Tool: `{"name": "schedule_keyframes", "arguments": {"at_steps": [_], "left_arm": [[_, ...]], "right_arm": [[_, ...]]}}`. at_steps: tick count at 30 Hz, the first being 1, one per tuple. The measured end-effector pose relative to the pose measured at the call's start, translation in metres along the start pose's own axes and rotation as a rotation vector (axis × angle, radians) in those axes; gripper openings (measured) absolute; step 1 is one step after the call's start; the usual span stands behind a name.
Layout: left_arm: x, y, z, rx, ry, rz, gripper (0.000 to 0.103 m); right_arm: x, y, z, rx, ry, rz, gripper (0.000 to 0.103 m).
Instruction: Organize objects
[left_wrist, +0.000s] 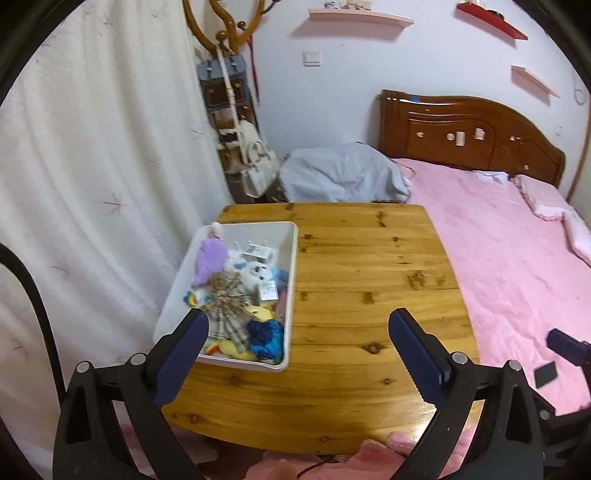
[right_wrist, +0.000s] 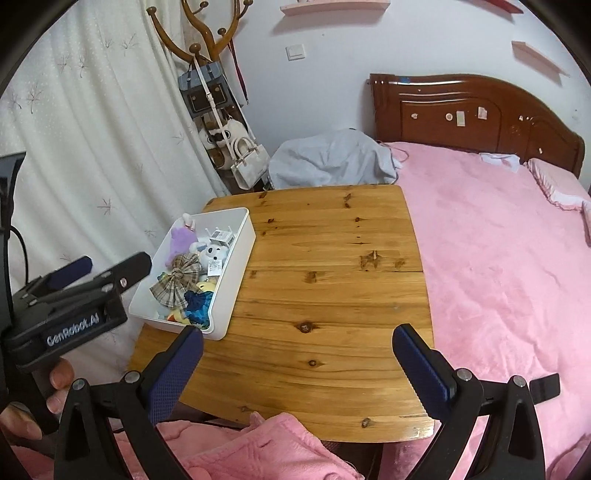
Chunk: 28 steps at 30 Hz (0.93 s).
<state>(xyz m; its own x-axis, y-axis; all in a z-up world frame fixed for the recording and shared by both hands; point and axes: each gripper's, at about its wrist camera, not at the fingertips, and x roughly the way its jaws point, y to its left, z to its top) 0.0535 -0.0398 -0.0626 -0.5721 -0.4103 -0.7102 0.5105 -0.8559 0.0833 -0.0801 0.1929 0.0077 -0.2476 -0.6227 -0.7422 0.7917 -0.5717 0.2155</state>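
Left wrist view: bin (left_wrist: 291, 266) runs lengthwise away, seemingly; both claws released.

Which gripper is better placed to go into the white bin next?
Probably left. The left gripper is open with one finger over the white bin; the right gripper, also open and empty, sits over bare table.

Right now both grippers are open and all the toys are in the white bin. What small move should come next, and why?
Probably draw both grippers back and stop. The left gripper and right gripper stand open and hold nothing, every toy I can see lies inside the white bin, and the wooden table beside it carries nothing else.
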Motion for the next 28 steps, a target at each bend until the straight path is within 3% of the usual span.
{"name": "schedule_keyframes", "arguments": {"at_steps": [13, 28], "left_arm": [[-0.005, 0.005, -0.005, -0.033, -0.031, 0.074, 0.099], [-0.011, 0.007, -0.005, -0.021, -0.056, 0.087, 0.099]], "right_arm": [[0.005, 0.005, 0.006, -0.063, -0.009, 0.015, 0.103], [0.007, 0.008, 0.007, -0.056, 0.004, 0.027, 0.103]]}}
